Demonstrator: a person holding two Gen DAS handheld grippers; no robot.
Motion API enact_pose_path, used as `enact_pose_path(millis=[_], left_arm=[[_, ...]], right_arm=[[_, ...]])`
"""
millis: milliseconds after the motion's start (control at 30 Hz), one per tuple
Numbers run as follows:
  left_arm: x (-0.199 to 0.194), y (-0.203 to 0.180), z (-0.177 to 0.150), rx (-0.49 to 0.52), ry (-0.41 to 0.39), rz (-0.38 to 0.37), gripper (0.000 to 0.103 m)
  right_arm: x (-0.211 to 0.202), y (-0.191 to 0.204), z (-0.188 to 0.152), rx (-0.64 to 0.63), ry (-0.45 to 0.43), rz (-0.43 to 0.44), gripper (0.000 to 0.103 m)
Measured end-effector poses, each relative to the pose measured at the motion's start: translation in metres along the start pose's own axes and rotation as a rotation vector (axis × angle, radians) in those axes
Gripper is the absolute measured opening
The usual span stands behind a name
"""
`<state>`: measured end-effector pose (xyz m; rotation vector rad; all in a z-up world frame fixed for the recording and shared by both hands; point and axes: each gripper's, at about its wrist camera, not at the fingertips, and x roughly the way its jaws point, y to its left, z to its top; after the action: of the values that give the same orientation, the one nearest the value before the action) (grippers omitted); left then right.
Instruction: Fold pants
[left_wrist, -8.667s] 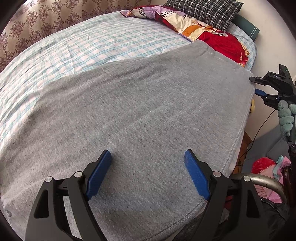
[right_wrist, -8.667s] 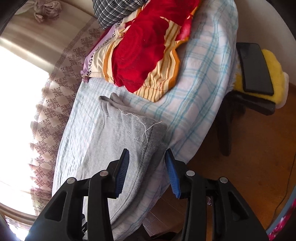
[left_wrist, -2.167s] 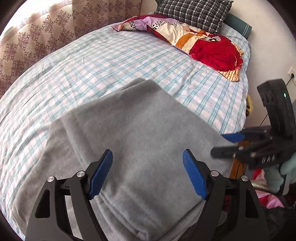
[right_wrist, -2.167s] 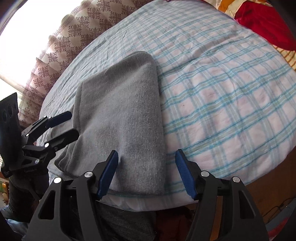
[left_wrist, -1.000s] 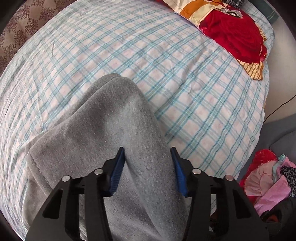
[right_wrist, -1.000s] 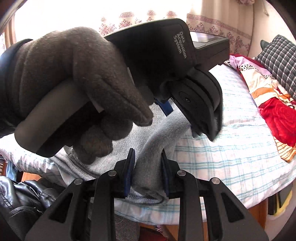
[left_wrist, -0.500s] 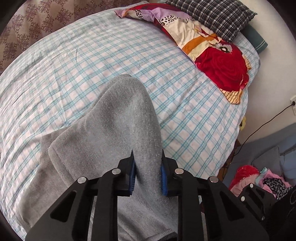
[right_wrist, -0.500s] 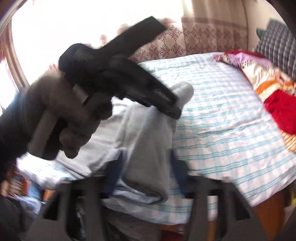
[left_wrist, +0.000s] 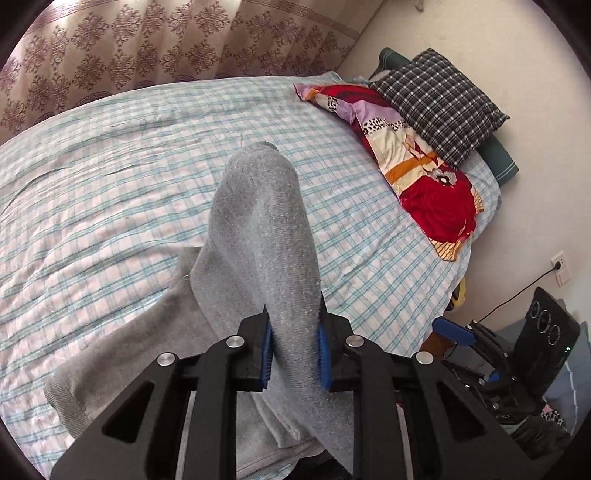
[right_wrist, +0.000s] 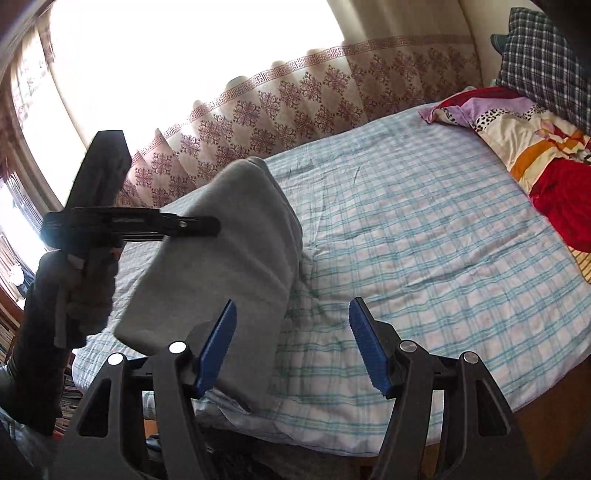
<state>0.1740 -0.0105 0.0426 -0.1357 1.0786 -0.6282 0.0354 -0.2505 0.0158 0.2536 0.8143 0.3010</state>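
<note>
Folded grey pants (left_wrist: 258, 229) hang in a thick fold over the checked bed (left_wrist: 110, 184), with their lower layers trailing on the sheet toward me. My left gripper (left_wrist: 294, 350) is shut on that fold, its blue pads pressing both sides. In the right wrist view the same pants (right_wrist: 229, 266) hang from the left gripper (right_wrist: 207, 226), which a gloved hand (right_wrist: 85, 291) holds up. My right gripper (right_wrist: 293, 349) stands open beside the hanging fold, with only the sheet between its pads. The left wrist view shows the right gripper (left_wrist: 472, 353) low off the bed's near right edge.
A folded red and patterned quilt (left_wrist: 417, 166) and a dark plaid pillow (left_wrist: 439, 103) lie at the head of the bed. A patterned curtain (right_wrist: 295, 107) runs along the far side. A wall socket with a cable (left_wrist: 561, 266) is beside the bed.
The left gripper closed on the pants fold and lifted it up off the bed. The right gripper let go of the fabric and opened wide.
</note>
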Motion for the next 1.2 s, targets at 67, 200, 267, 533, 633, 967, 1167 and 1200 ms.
enact_pose_path(millis=[67,200,267,533,633,967,1167,1200], left_arm=[[-0.015,0.018,-0.006,-0.029,-0.022,-0.003,0.019],[-0.039,0.056,-0.021,-0.092,-0.056,-0.001,0.019],[-0.048,0.078,-0.03,-0.129,-0.068,0.004,0.018],[-0.068,0.163,-0.075,-0.28,-0.098,0.022,0.017],[-0.065,0.192,-0.095,-0.339,-0.092,0.019,0.017],[-0.038,0.249,-0.141,-0.474,-0.079,-0.026,0.016],[-0.033,0.247,-0.146,-0.425,-0.077,0.037,0.02],[-0.033,0.245,-0.146,-0.415,-0.077,0.057,0.021]], right_arm=[[0.019,0.011,-0.003,-0.023,0.038,-0.001,0.063],[0.053,0.038,-0.009,-0.07,0.111,0.028,0.063],[0.068,0.055,-0.012,-0.106,0.144,0.047,0.063],[0.117,0.118,-0.03,-0.256,0.258,0.113,0.063],[0.132,0.134,-0.037,-0.287,0.305,0.128,0.063],[0.152,0.158,-0.053,-0.361,0.369,0.139,0.068],[0.157,0.16,-0.058,-0.369,0.378,0.14,0.071],[0.157,0.16,-0.058,-0.368,0.379,0.141,0.072]])
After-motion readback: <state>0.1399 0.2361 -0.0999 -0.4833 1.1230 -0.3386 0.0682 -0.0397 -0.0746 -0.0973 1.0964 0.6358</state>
